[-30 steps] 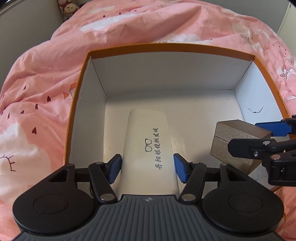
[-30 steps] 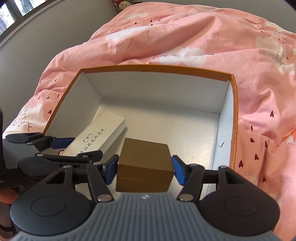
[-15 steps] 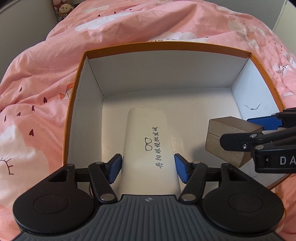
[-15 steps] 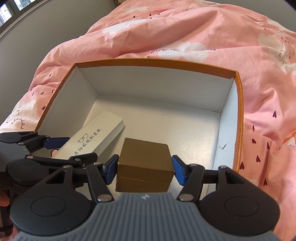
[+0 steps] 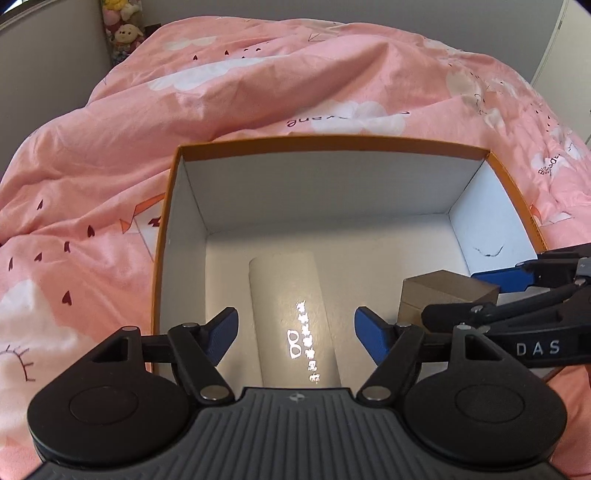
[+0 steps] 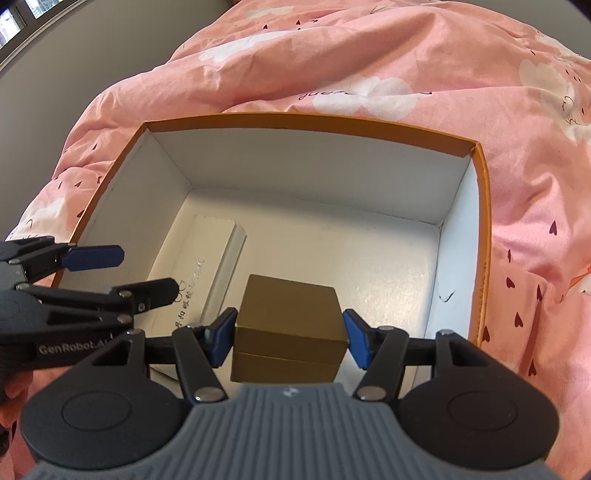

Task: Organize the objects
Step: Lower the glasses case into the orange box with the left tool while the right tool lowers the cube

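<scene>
- Objects are sitting inside a big open box (image 5: 173, 236) with orange outside walls and white inside walls.
- That big box is resting on a bed, on a pink blanket (image 5: 258, 92) with white clouds and little dark hearts.
- One object is a long white case (image 5: 291, 295) with shiny writing and a tiny glasses picture on top. It is lying flat on the box floor, near the left wall.
- Another object is a small brown box (image 6: 291, 325), shaped almost like a cube, just beside the white case on its right.
- Left gripper (image 5: 295, 332) is hanging over the near end of the white case. Its jaws are opening, and the blue pads (image 5: 221, 332) are standing apart from the case on both sides, not touching it.
- Right gripper (image 6: 290, 336) is squeezing the small brown box, with a blue pad pressing on each side of it.
- I cannot tell if the brown box is touching the floor of the big box or hanging just above it.
- Some soft toys (image 5: 122, 33) are sitting far back, past the bed.
</scene>
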Available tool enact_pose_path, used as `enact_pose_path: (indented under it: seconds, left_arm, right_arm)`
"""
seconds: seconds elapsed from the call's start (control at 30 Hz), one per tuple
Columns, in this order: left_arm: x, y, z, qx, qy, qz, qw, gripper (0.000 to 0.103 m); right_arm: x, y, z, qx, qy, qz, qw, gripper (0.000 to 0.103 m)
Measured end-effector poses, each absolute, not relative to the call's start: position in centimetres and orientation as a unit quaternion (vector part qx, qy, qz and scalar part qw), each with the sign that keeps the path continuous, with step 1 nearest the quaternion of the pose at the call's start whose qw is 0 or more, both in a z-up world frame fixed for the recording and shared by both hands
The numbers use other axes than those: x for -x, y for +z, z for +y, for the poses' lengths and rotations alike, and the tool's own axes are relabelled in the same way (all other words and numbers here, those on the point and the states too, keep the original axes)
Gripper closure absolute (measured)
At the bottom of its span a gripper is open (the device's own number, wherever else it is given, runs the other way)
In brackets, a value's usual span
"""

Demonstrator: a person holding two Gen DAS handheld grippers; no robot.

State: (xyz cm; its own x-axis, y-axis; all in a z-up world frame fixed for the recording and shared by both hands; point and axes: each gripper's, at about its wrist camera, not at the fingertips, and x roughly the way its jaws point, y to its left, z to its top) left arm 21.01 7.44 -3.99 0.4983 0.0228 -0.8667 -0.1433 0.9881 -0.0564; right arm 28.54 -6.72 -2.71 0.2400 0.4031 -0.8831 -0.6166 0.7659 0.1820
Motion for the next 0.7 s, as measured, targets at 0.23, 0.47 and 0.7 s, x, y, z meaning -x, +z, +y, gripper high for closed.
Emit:
enact_pose_path:
  seconds: [0.23, 0.47, 0.7]
  left_arm:
    - [-23.1, -4.2, 6.5, -0.004, -0.009, 0.492, 0.871, 0.02]
    - [-24.8, -4.9, 5.4, -0.087, -0.062, 0.491, 0.865, 0.02]
    - [-25.7, -7.5, 4.2, -0.136, -0.077, 0.518, 0.841, 0.021]
  right_arm:
    - [-29.7, -2.9, -6.7, 0.102, 0.316, 0.528, 0.782, 0.04]
    - [-31.8, -3.5, -6.9, 0.061, 0.303, 0.56, 0.768, 0.04]
    - [-33.8, -3.9, -6.4, 0.021, 0.288, 0.575, 0.766, 0.04]
